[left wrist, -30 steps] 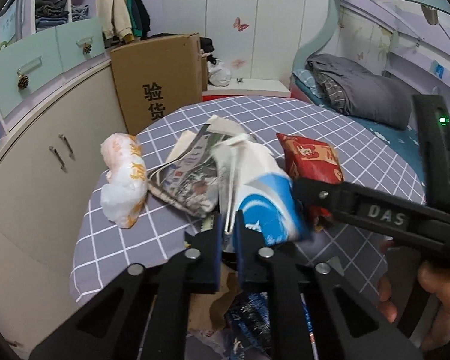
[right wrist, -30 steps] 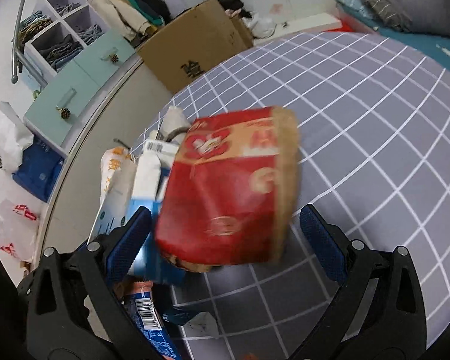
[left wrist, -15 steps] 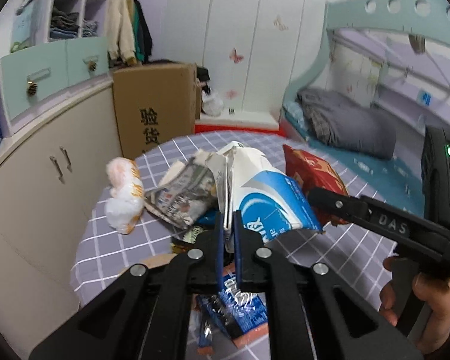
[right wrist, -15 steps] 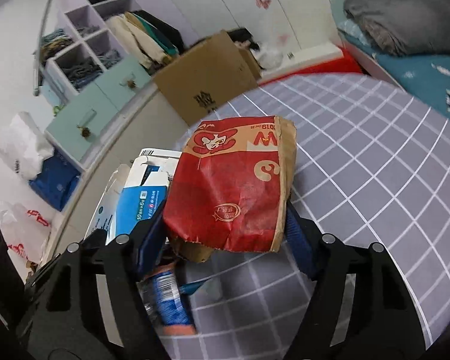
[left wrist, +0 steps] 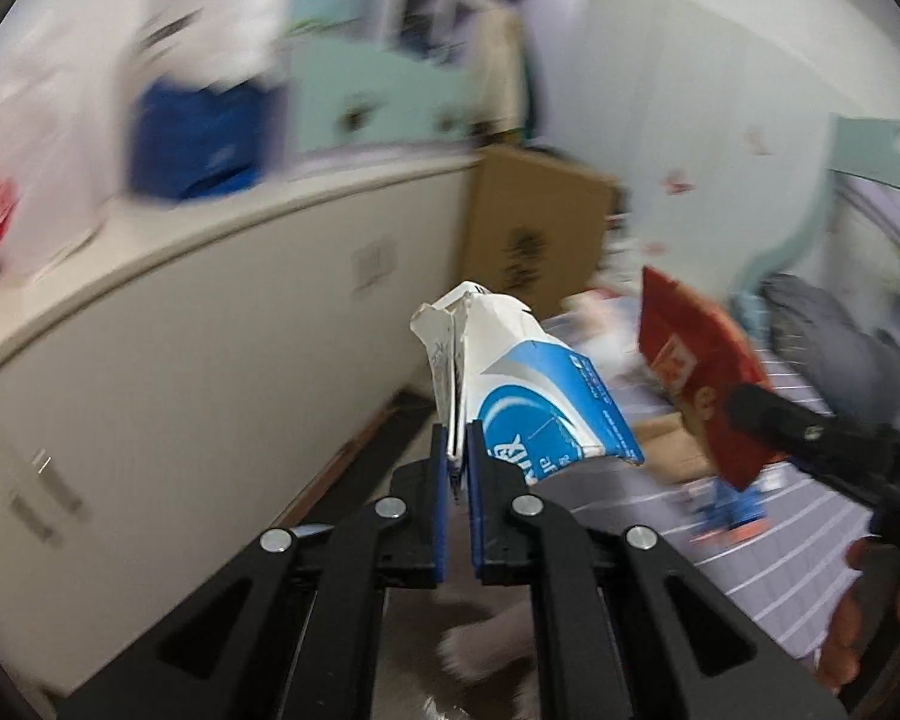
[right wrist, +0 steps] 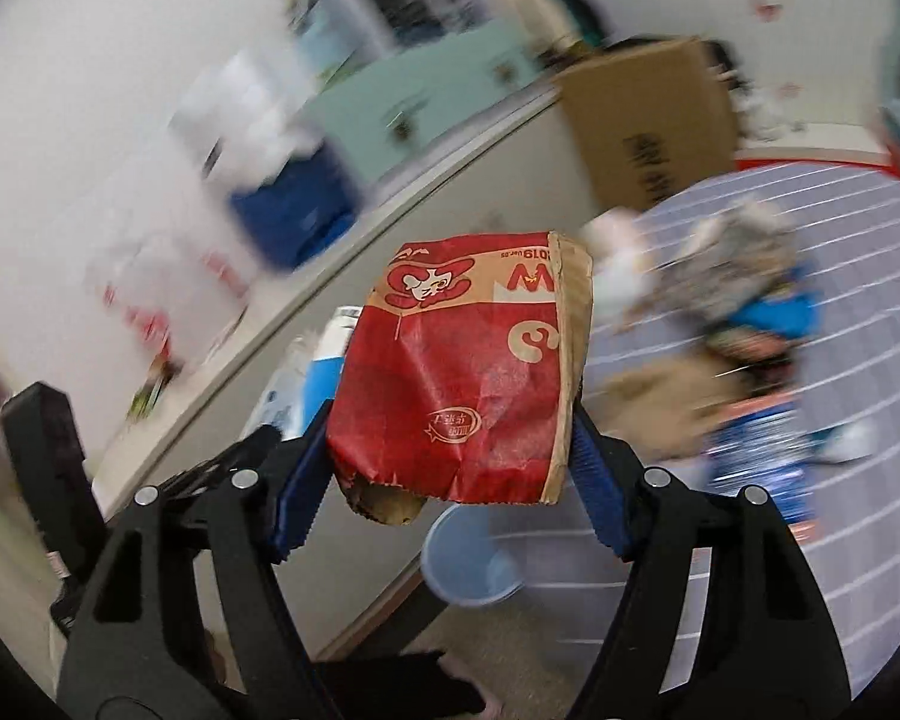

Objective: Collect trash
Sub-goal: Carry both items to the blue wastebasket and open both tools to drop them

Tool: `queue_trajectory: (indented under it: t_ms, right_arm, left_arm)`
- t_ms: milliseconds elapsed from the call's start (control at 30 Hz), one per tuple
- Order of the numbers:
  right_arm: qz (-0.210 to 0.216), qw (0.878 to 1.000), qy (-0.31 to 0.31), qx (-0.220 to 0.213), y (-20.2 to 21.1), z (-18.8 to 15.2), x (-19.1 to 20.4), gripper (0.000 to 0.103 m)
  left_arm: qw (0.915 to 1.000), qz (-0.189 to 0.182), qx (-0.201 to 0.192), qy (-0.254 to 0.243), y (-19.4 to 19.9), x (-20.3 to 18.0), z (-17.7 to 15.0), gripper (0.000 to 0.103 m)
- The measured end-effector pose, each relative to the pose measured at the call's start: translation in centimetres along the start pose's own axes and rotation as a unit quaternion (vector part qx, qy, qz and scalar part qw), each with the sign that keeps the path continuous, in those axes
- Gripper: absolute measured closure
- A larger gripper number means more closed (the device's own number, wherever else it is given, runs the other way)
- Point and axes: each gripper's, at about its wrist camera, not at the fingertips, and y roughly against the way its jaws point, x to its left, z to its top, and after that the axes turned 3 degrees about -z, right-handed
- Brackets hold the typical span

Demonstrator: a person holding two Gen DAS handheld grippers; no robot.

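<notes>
Trash was in both grippers, and we saw both pieces held in the air, off the table (right wrist: 810,546). The left gripper (left wrist: 457,450) had its jaws almost fully together, pinching the folded top edge of the white and blue carton (left wrist: 528,396), which stood up and leaned to the right above the fingers. The right gripper (right wrist: 450,468) had just been closing its jaws on the red paper bag (right wrist: 468,372), and the blue pads pressed on both sides of this bag, so the jaws stayed rather wide. In the left wrist view we saw the same bag to the right of the carton, near it. Below the bag, in the right wrist view, a blue bucket (right wrist: 471,564) stood on the floor just beside the table with the checked cloth. Other trash (right wrist: 744,324) lay on this table, too blurred for us to name. A cardboard box (right wrist: 648,126) stood behind, beside the long white cabinet (left wrist: 168,372).
</notes>
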Motion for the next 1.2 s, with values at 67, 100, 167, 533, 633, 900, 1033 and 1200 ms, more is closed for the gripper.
queue_trajectory:
  t_ms: [67, 100, 167, 533, 633, 900, 1033, 1200]
  right_arm:
    - [0.022, 0.999, 0.015, 0.031, -3.0, -1.2, 2.4, 0.032]
    - [0.031, 0.998, 0.025, 0.049, -5.1, -2.0, 3.7, 0.032]
    - [0.03, 0.995, 0.04, 0.081, -8.6, -3.4, 5.2, 0.032]
    - [-0.033, 0.97, 0.082, 0.227, -26.7, -11.5, 5.2, 0.032]
    - [-0.045, 0.965, 0.08, 0.244, -29.4, -12.2, 4.3, 0.031]
    - [-0.058, 0.963, 0.062, 0.256, -33.0, -13.0, 3.0, 0.031]
    - [-0.056, 0.961, 0.061, 0.264, -33.5, -13.8, 3.0, 0.031]
    - [-0.054, 0.957, 0.066, 0.279, -34.2, -14.7, 3.5, 0.03]
  left_arm:
    - [0.9984, 0.035, 0.035, 0.027, -1.2, 4.0, -1.5, 0.097]
    - [0.9972, 0.047, 0.045, 0.036, -1.8, 5.2, -2.1, 0.097]
    - [0.9918, 0.078, 0.084, 0.056, -4.2, 8.5, -4.0, 0.097]
    - [0.9591, 0.106, 0.237, 0.112, -18.9, 16.4, -11.3, 0.097]
    - [0.9557, 0.099, 0.252, 0.115, -21.9, 17.1, -11.6, 0.096]
    - [0.9535, 0.123, 0.248, 0.119, -24.7, 19.1, -12.2, 0.045]
    - [0.9514, 0.124, 0.244, 0.141, -23.5, 20.3, -13.0, 0.04]
    - [0.9464, 0.133, 0.245, 0.163, -22.4, 21.5, -14.0, 0.039]
